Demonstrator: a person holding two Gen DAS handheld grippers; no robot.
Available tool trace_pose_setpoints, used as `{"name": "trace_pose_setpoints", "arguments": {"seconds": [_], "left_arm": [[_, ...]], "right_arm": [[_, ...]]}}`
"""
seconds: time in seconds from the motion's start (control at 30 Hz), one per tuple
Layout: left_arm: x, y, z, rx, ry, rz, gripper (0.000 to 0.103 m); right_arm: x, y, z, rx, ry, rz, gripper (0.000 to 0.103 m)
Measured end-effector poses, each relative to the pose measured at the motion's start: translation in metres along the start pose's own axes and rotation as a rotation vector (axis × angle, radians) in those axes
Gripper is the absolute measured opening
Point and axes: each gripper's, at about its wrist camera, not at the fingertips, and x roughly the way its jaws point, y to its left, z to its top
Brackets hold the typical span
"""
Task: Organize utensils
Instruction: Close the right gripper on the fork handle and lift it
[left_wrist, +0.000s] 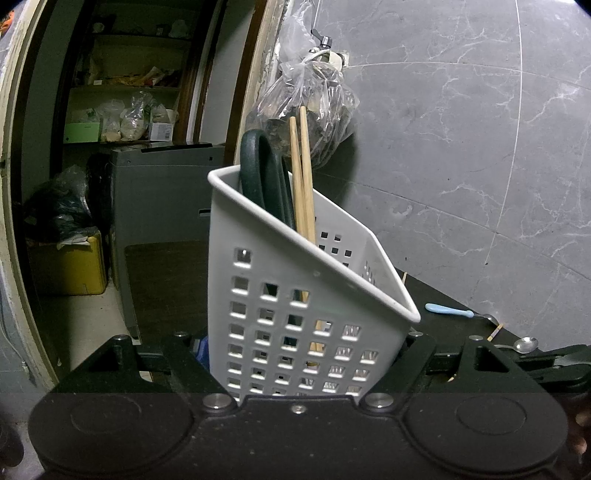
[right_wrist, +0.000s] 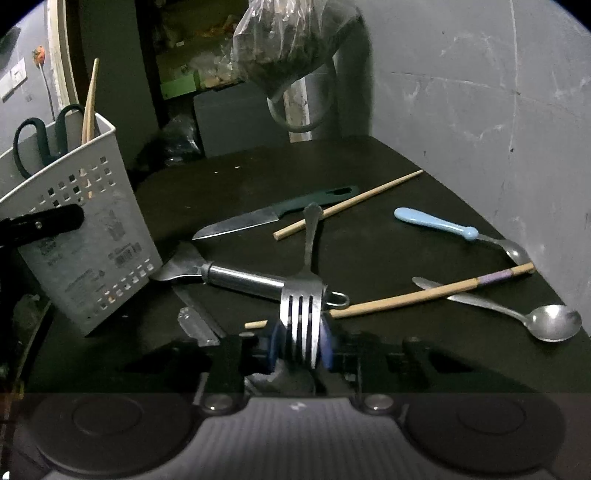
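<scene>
Home kitchen, pantry shelves (left_wrist: 122, 110), tiled wall (left_wrist: 461, 129)

The wall (left_wrist: 461, 129) at 2 o'clock is grey marble-pattern tile with white veining and thin grout lines. A tap (left_wrist: 322, 41) projects from it at 12 o'clock, with a clear plastic bag (left_wrist: 325, 107) hanging below. A dark table (right_wrist: 369, 173) stands against this wall. At 10 o'clock, a doorway (left_wrist: 22, 147) with a pale frame opens onto cluttered shelves (left_wrist: 125, 88), a grey cabinet (left_wrist: 162, 184), and a yellow box (left_wrist: 70, 266) on the pale floor (left_wrist: 92, 321). Lighting is dim.
</scene>
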Motion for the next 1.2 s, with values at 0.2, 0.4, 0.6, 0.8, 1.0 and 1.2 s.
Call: {"name": "trace_pose_setpoints", "arguments": {"seconds": [0.2,0.4,0.6,0.8,1.0,1.2], "left_arm": [[0.000,0.000,0.000,0.000,0.000,0.000,0.081],[0.000,0.000,0.000,0.000,0.000,0.000,0.081],[0.000,0.000,0.000,-0.001,0.000,0.000,0.081],[0.001,0.000,0.000,0.000,0.001,0.001,0.081],[0.001,0.000,0.000,-0.001,0.001,0.000,0.081],[0.002,0.003,-0.001,-0.009,-0.001,-0.003,0.081]], "right_arm": [[-0.005,0.001,-0.003,0.032,0.009,0.062,0.032],[-0.008,0.022,0.001,-0.029,0.037,0.206,0.043],[-0.012,0.025,0.029,-0.095,-0.007,0.200,0.047],[0.042,-0.006,0.069,0.093,0.061,0.269,0.044],[0.082,-0.047,0.092,0.237,0.126,0.162,0.032],[0.058,-0.080,0.074,0.310,0.105,0.066,0.031]]}}
